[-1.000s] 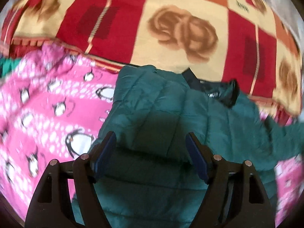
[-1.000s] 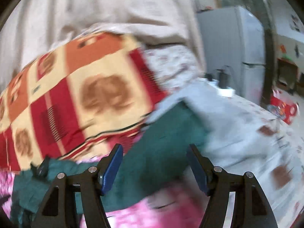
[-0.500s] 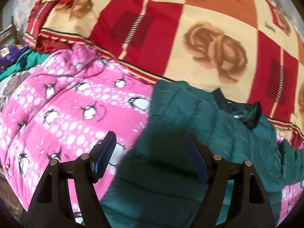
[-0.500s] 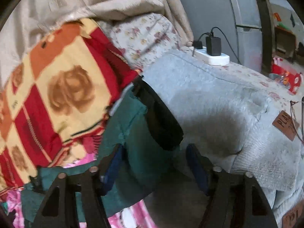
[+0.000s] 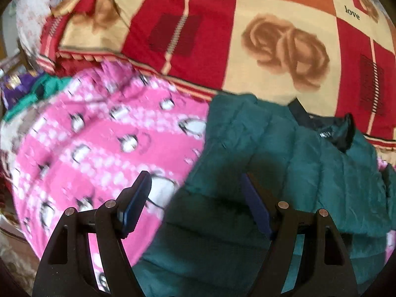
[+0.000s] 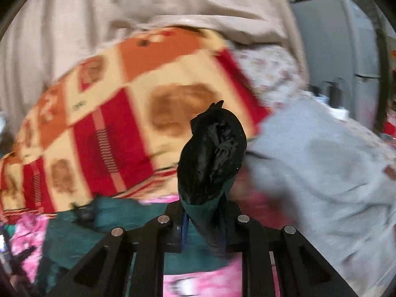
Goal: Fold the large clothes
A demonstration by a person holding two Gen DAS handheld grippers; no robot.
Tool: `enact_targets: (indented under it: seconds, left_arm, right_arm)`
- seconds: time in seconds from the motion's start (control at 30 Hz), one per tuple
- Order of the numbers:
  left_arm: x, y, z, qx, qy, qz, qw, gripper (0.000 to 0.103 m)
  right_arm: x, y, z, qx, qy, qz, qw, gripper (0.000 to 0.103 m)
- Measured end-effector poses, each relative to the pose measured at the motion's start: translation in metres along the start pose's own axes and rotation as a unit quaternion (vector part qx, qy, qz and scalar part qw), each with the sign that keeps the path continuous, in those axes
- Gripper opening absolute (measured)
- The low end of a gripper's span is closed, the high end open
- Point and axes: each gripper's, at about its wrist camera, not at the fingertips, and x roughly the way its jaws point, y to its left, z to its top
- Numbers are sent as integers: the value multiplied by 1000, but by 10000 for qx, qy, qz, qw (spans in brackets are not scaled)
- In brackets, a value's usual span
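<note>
A dark green puffer jacket lies spread on a pink penguin blanket, its black collar toward the red and cream blanket. My left gripper is open and hovers over the jacket's left edge, holding nothing. My right gripper is shut on the jacket's sleeve end, whose black cuff sticks up bunched between the jaws. The rest of the green jacket trails to the lower left in the right wrist view.
A red, cream and orange rose blanket lies behind the jacket and also shows in the right wrist view. A grey sweater lies at the right. Beige curtain and a grey fridge stand behind.
My right gripper has closed on the jacket's sleeve cuff and lifted it. My left gripper has drifted left, toward the jacket's left edge, staying open.
</note>
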Motion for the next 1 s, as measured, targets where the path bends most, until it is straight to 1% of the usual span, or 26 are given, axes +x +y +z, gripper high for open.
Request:
enact_targets:
  seconds: [0.07,0.1,0.17,0.23,0.3,0.37,0.47,0.53,0.57,0.63,0.67,0.73,0.8,0.87,0.9,0.93,1.0]
  left_arm:
    - [4,6,-1,-169,148,-316,9992,76]
    - [4,8,0,-222,160,-337,9991,76]
    - [4,8,1,-187,117,-236,9995,76]
    - [6,2,1,44,82,-71,9999,76]
    - [13,-8,-1,324,193,229,9990,76]
    - [18,-13,-2,468,245,393,9978,76]
    - [18,-13,-1,509,166,606,9967,76]
    - [19,-12,0,531,121,704,9960,76]
    - [19,-12,1,526,108,711,9960,76]
    - [20,-11,2,477,126,570,9972,76]
    - [20,-11,3,447,140,477,9978,76]
    - [19,-13,3,390,158,223,9989,76]
    - [18,-16,4,366,205,-56,9991,76]
    - [19,-19,3,300,286,-373,9984,76]
    - [19,-22,3,284,314,-485,9979,76]
    - [19,-24,3,274,332,-584,9974,76]
    - [19,-27,3,271,347,-814,9957,76]
  right_arm:
    - [1,38,-11,4,11,408,9992,18]
    - [3,54,-16,-5,38,555,9984,18]
    - [15,95,-32,-62,167,896,9958,18]
    - [27,132,-48,-175,295,1118,9931,18]
    - [44,178,-66,-327,470,1433,9880,18]
    - [54,215,-82,-465,623,1673,9828,18]
    - [71,266,-112,-889,824,1966,9730,18]
    - [85,285,-131,-1109,987,2056,9673,18]
    - [95,295,-144,-1232,1157,2154,9618,18]
    - [111,308,-166,-1445,1458,2209,9534,19]
    - [123,317,-180,-1590,1702,2236,9464,19]
    - [132,324,-192,-1808,1830,2114,9429,22]
    - [130,327,-194,-1907,1771,2156,9412,35]
    - [126,330,-193,-1903,1764,2216,9400,60]
    - [123,331,-194,-1937,1775,2201,9394,64]
    - [117,331,-195,-2028,1763,2179,9383,66]
    - [104,325,-194,-2162,1752,2146,9362,66]
